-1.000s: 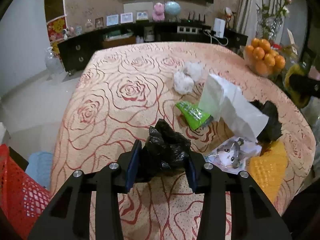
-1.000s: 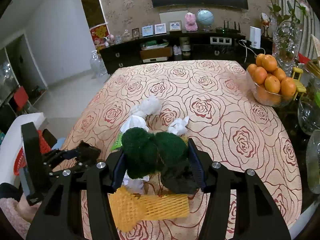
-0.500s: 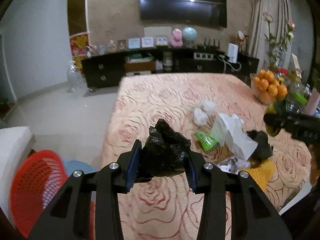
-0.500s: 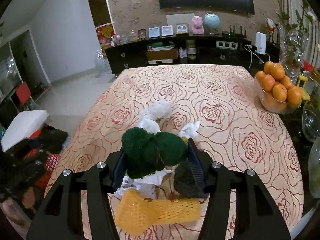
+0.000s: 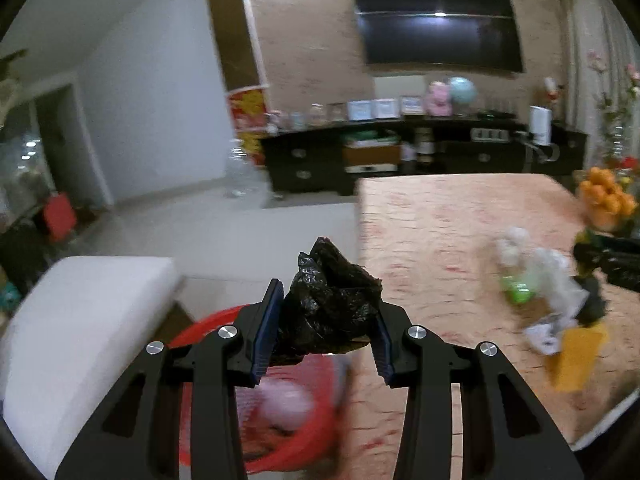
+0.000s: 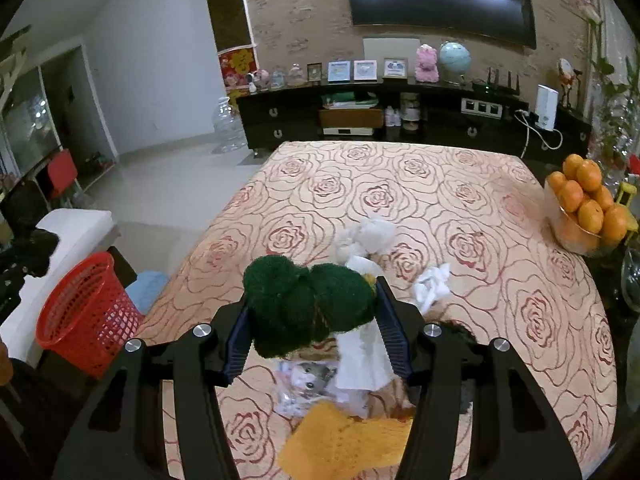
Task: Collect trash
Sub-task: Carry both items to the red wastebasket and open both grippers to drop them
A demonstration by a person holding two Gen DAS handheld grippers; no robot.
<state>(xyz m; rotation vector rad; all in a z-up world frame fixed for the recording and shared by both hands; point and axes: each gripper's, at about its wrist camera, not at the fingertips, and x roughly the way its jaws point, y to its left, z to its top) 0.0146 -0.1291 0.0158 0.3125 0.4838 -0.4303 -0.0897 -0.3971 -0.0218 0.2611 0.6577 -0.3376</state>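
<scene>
Left wrist view: the left gripper clamps a crumpled black bag between its blue-padded fingers, held in the air beside the table's near-left edge and above a red basket on the floor. A pale pink lump lies blurred inside the basket. A white seat stands to the basket's left. On the table, blurred, a heap of litter includes white tissue, a green wrapper and a yellow foam net; oranges sit at the far right.

Right wrist view: the right gripper is closed on a dark green fuzzy clump, two rounded lobes pressed between its pads, above the litter on the rose-patterned cloth. Below it lie a white paper, a wrapper with a cat picture and the yellow net; tissue balls rest just beyond. The basket stands on the floor off the table's left side, next to the white seat. A bowl of oranges sits at the table's right edge.
</scene>
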